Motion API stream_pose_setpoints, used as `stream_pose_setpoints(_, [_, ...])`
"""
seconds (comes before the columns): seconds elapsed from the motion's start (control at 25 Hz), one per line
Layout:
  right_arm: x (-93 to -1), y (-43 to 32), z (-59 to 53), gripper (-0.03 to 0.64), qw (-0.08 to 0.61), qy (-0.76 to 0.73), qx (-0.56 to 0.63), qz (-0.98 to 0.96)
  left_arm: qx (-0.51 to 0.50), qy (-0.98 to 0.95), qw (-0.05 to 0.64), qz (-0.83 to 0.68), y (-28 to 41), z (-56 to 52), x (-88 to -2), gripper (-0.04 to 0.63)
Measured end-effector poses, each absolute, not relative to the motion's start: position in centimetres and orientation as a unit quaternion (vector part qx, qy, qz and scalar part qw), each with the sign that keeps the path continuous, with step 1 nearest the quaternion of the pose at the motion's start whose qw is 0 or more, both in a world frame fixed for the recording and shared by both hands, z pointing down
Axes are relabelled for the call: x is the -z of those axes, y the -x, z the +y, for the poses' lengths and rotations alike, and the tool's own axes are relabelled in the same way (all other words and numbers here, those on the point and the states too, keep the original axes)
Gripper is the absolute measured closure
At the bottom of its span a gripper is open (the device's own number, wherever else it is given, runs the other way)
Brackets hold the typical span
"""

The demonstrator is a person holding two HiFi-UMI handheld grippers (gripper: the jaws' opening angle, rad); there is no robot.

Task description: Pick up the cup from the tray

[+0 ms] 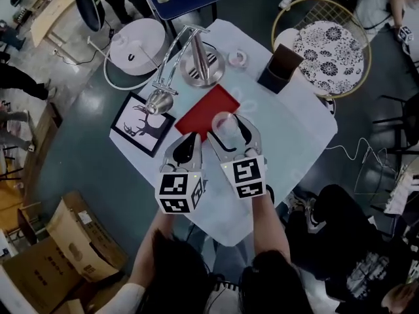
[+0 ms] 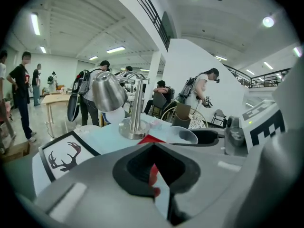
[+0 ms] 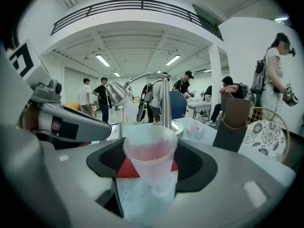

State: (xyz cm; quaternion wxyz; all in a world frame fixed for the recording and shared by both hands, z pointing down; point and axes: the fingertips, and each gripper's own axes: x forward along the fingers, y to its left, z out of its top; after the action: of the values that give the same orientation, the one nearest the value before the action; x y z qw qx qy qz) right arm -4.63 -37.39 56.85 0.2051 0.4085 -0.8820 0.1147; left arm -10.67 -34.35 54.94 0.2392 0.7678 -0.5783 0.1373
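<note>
At the left of the head view a deer picture [image 1: 143,123] is lying on the table [image 1: 288,129], and just to its right a lamp [image 1: 159,101] is bending its shade down. Below these, near the centre, the left gripper [image 1: 188,142] is pointing toward the lower corner of the red tray [image 1: 200,110]. Its jaws are pressing together with only a thin slit between them, and they are carrying nothing. Just to the right, the cup [image 1: 222,124] is standing upright at the lower right edge of the tray, and the right gripper [image 1: 229,131] is reaching around it with one jaw on each side. In the right gripper view these jaws are standing apart. The right jaw is lying against the cup wall or very near to it, while a gap is showing on the left side, so I am judging that the squeeze is not yet made. I cannot tell whether the base is resting on the tray. The cup is clear thin plastic and is looking empty, so it is probably very light, smooth and easy to dent. The best hold is probably on the wall a little under the stiffer rim, with gentle pressure. Further right, a brown box [image 1: 281,70] is standing well apart.
</note>
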Motion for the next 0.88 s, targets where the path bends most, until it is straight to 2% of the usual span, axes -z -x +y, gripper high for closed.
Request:
stream_pose_setpoints(0.52, [-58.9,-3.9,-35.5,0.281,0.218,-0.472,-0.127,-0.845,-0.130,-0.797,0.269,-0.524,2.6,-33.7,-56.7,0.595])
stream_pose_setpoints(0.88, [-61.4,-5.6,-35.1,0.282,0.186,-0.491,-0.155,-0.837,-0.113,-0.770,0.292,-0.555,1.3,-33.8,-58.3,0.595])
